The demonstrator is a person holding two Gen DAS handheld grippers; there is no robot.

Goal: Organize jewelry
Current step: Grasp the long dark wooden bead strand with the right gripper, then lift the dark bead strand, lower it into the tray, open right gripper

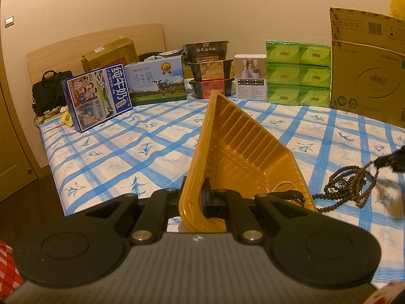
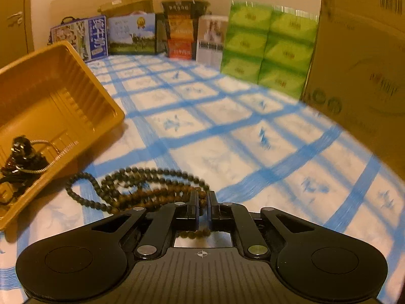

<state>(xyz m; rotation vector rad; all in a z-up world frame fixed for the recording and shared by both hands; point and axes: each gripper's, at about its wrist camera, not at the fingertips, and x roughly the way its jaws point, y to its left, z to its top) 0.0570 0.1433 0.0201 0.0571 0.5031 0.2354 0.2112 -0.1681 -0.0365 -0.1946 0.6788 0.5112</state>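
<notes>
Gathering prayer beads into a tilted tray on a bed spread with a blue-checked sheet (image 2: pixel 227 136): right gripper (image 2: pixel 201 210) pinching, jaws drawn narrow on a strand of the brown bead necklace (image 2: pixel 157 193), with a few beads showing just behind the jaws; left gripper (image 1: pixel 202 200) clamping the near wall of the gold plastic tray (image 1: pixel 243 152), jaws tight on that rim, tipping the tray up on edge toward the beads

Judging the step in hand as lifting the strands and carrying them over the tray's lowered lip; doing it well likely meaning raising high enough for the trailing loops to clear the rim, keeping the tray steady and angled, and lowering before opening so nothing spills back onto the sheet. Risking a snag, since the brown strand is lying tangled with the dark bead necklace (image 2: pixel 101 190), so both may be coming up together

Lying in loose coils just beside the tray's open side, touching the sheet: round matte beads, brown and near-black, blurred in the right view. Already resting in the tray's low corner: a dark faceted pendant on a silver chain (image 2: pixel 27 157) and a pale bead bracelet (image 1: pixel 283 186)
</notes>
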